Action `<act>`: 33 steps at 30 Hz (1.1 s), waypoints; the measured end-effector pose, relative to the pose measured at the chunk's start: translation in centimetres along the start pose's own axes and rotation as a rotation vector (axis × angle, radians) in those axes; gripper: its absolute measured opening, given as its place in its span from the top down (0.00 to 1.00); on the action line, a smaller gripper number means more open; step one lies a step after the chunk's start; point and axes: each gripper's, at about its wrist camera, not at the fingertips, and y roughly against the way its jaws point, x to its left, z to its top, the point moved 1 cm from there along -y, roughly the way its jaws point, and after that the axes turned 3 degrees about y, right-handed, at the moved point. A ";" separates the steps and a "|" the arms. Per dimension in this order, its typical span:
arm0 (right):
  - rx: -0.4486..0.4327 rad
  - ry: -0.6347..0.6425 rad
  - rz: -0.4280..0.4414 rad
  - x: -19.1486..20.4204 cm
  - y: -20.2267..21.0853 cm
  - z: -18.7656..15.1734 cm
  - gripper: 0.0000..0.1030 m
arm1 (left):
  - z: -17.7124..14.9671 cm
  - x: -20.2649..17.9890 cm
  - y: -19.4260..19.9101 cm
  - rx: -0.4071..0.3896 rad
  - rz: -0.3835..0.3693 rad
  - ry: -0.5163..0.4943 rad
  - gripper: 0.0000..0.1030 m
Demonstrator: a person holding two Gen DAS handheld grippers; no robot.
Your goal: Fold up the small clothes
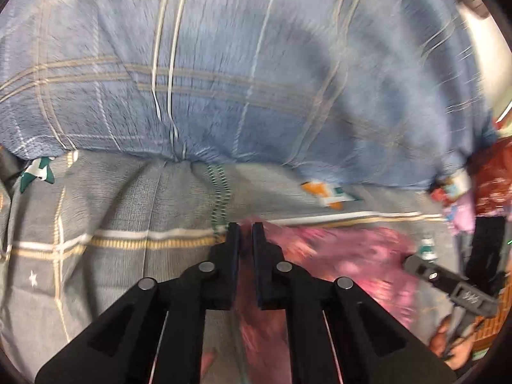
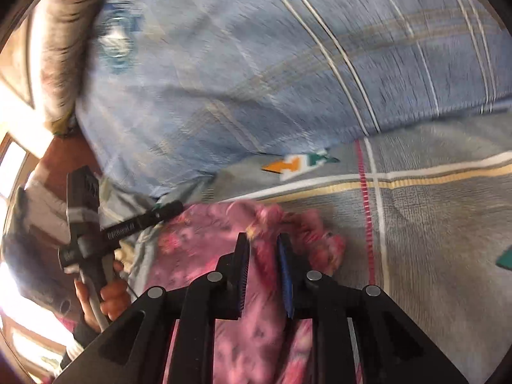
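No legible writing is found; markings on the gripper bodies are blurred. One pink floral garment is counted, lying on a grey checked bedsheet below a blue plaid quilt. The left gripper is clamped on its edge at lower centre. The right gripper is narrowly parted, cloth between the fingers; whether they press it cannot be told.

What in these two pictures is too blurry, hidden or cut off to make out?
- Pink garment, both views: motion blur smears its print, and the black fingers cover its near part, so what kind it is stays unclear.
- Left gripper, left view: whether its fingers pinch the pink cloth is blurred.
- Person's hand, right view: mostly hidden behind the handle.
- Blue checked quilt: cut off by the lens edge.
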 end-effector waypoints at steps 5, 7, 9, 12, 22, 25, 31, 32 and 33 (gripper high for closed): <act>-0.044 0.083 0.044 1.7 2.3 -2.7 0.73 | -3.9 -2.9 1.7 0.017 -0.082 -0.126 0.91; -0.006 0.071 -0.013 0.4 1.5 -3.7 0.76 | -4.1 -4.3 -1.0 0.065 -0.005 -0.160 0.91; 0.022 0.071 -0.081 -0.8 0.3 -4.8 0.84 | -4.4 -4.2 -3.1 0.103 0.032 -0.136 0.91; 0.002 0.046 -0.082 -0.7 1.9 -4.8 0.77 | -3.9 -4.0 -0.8 0.089 0.010 -0.085 0.91; -0.096 0.161 -0.324 5.3 11.3 -10.8 0.06 | -12.5 -3.1 7.4 -0.041 0.064 0.031 0.21; -0.038 0.205 -0.431 6.8 11.2 -13.6 0.06 | -16.4 -3.2 8.4 -0.028 0.139 0.059 0.20; 0.043 0.229 -0.490 9.3 10.8 -18.3 0.06 | -21.2 -5.4 10.2 -0.032 0.295 -0.097 0.20; 0.042 0.244 -0.495 9.7 10.9 -18.7 0.06 | -21.9 -5.5 10.9 -0.059 0.295 -0.117 0.20; 0.043 0.266 -0.515 10.2 11.1 -19.3 0.06 | -22.4 -5.8 11.3 -0.091 0.289 -0.132 0.20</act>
